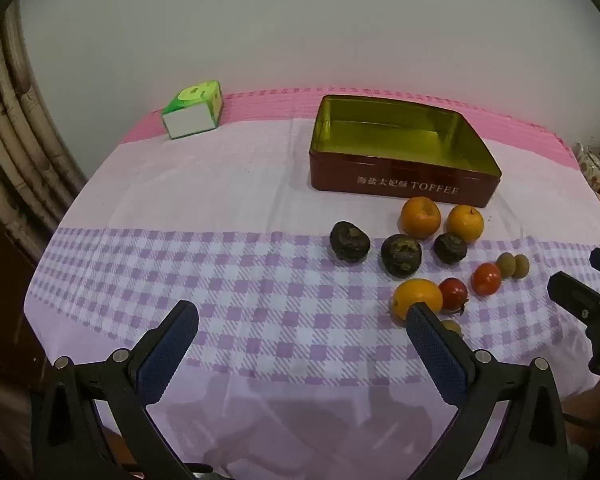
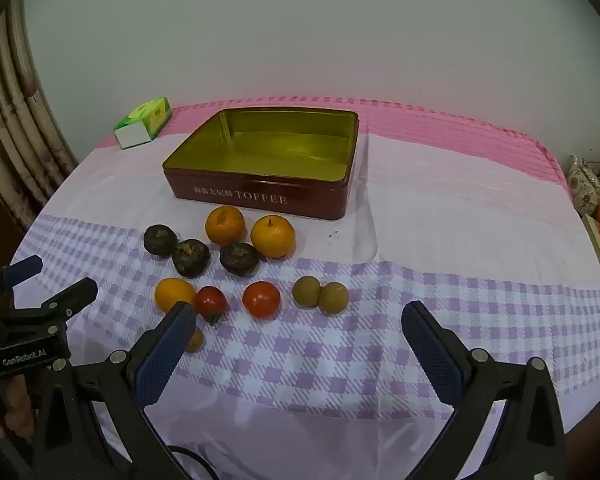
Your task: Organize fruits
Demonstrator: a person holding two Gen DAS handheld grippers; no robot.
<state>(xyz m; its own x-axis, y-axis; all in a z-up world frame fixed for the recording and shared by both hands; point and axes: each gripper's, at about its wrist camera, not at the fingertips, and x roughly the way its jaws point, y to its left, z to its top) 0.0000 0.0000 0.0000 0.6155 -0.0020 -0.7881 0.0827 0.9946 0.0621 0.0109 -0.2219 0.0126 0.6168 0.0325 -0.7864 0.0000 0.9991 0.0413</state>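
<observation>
An open red toffee tin (image 1: 404,186) (image 2: 260,200) with a gold inside stands empty at the back of the table. In front of it lie three oranges (image 2: 273,236), three dark wrinkled fruits (image 2: 191,258), two red tomatoes (image 2: 261,299), two brown longans (image 2: 333,298) and one more small longan (image 2: 195,340) half hidden behind a finger. In the left wrist view the same fruits cluster at right, around a dark fruit (image 1: 401,255). My left gripper (image 1: 300,320) and my right gripper (image 2: 298,320) both hover open above the near cloth, holding nothing.
A green and white tissue box (image 1: 194,110) (image 2: 142,128) sits at the back left. A pink and purple checked cloth (image 2: 440,240) covers the table. A curtain hangs at left; floral and orange items (image 2: 596,196) lie past the right edge.
</observation>
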